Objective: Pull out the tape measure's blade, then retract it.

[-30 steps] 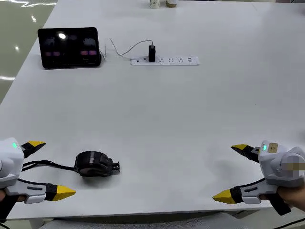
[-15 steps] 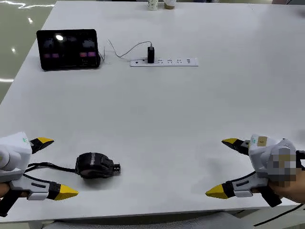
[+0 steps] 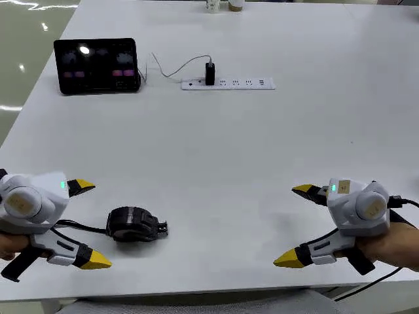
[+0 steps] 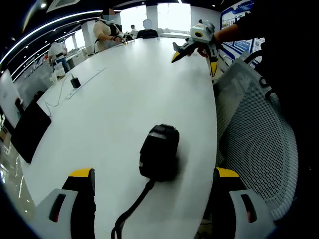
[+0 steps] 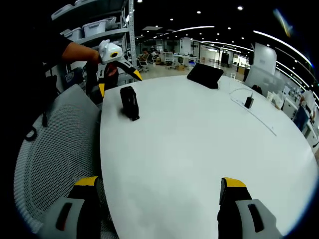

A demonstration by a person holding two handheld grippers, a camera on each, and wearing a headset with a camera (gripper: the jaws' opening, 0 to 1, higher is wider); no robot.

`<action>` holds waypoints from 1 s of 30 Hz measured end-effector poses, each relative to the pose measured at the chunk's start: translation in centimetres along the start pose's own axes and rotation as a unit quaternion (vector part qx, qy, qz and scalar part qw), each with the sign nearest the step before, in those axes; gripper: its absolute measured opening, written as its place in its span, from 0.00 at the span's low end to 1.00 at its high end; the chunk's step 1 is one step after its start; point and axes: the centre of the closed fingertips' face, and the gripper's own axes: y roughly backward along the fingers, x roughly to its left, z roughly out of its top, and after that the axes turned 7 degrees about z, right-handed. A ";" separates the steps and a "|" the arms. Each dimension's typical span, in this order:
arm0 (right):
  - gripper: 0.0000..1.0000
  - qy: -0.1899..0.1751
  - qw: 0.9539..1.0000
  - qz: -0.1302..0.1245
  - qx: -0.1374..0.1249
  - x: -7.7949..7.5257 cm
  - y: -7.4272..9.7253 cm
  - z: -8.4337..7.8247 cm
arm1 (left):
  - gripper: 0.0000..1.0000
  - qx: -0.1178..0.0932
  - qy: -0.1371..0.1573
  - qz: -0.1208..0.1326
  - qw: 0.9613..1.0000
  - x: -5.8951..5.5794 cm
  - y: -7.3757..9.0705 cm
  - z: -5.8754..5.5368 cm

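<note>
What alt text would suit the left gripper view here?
A black tape measure lies on the white table, just ahead of the open, yellow-tipped jaws of the left gripper, with its black cord trailing back toward the camera. Farther along the table, the right gripper hangs open.

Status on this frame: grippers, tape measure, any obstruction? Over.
Left gripper open, tape measure just ahead of its jaws, ungripped, nothing pulled out. Right gripper open, apart over bare table. Tablet, power strip far back, not in the way.

Smooth white table (image 3: 262, 150), faintly glossy
</note>
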 end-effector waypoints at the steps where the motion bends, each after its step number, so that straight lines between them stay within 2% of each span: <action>1: 0.99 0.003 1.000 0.001 0.001 0.0 -0.1 0.2 | 0.92 0.003 -0.005 -0.004 1.000 0.0 -0.1 0.1; 3: 0.99 0.006 1.000 0.002 -0.001 -0.2 -0.3 0.5 | 0.91 0.011 -0.018 -0.004 1.000 0.1 -0.2 0.1; 8: 0.99 0.007 1.000 0.004 -0.004 -0.3 -0.7 1.2 | 0.89 0.015 -0.027 -0.014 0.999 0.1 -0.8 0.5; 13: 0.99 0.024 1.000 0.017 -0.006 0.0 -1.6 2.0 | 0.81 0.022 -0.047 -0.028 0.998 -0.6 -1.7 1.1; 20: 0.99 0.042 0.999 0.027 0.001 0.2 -2.7 3.1 | 0.72 0.035 -0.070 -0.024 0.997 -0.4 -2.7 1.7; 25: 0.99 0.042 0.999 0.034 -0.002 0.5 -3.6 3.8 | 0.71 0.047 -0.080 -0.030 0.995 -0.7 -3.3 1.6; 30: 0.99 0.034 0.998 0.043 -0.019 1.0 -4.6 5.5 | 0.65 0.054 -0.077 -0.040 0.995 -1.0 -3.6 1.7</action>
